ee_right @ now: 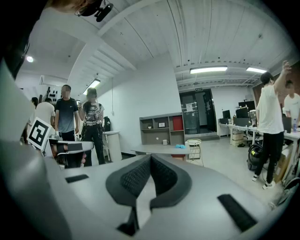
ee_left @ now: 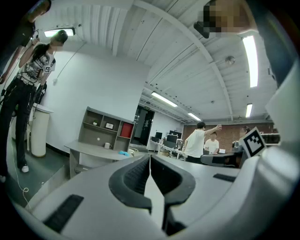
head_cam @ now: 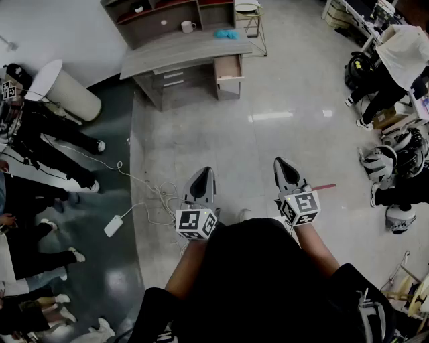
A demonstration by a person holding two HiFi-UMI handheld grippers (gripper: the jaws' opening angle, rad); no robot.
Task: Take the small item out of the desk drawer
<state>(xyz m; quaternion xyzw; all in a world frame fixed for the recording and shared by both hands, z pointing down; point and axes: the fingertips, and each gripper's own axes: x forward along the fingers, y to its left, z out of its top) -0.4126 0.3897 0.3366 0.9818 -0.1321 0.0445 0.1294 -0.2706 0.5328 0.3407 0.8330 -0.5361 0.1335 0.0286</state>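
Grippers shut, desk far off: left gripper (head_cam: 205, 172) and right gripper (head_cam: 279, 161) side by side over grey floor (head_cam: 268, 134), each with its marker cube toward the person, both pointed toward desk (head_cam: 181, 50) well away by the far wall. Jaws of both pressed together, pads meeting, nothing between them in either gripper view. Drawer (head_cam: 228, 67) at the desk's right end pulled out toward the room; contents too small to make out, so small item not discernible from here. White mug (head_cam: 188, 27) and blue cloth (head_cam: 226, 33) on the desktop, apart from each other. Shelf unit (head_cam: 167, 13) behind the desktop, with a red panel in one compartment; wire stool (head_cam: 249, 15) just beside the desk's right end. White cables (head_cam: 157, 197) and adapter (head_cam: 113, 226) loose on the floor to the left of the left gripper. Bystanders (head_cam: 40, 141) in dark clothes along the left edge, near a white bin (head_cam: 67, 90). More people (head_cam: 375, 94) and scattered gear along the right edge.
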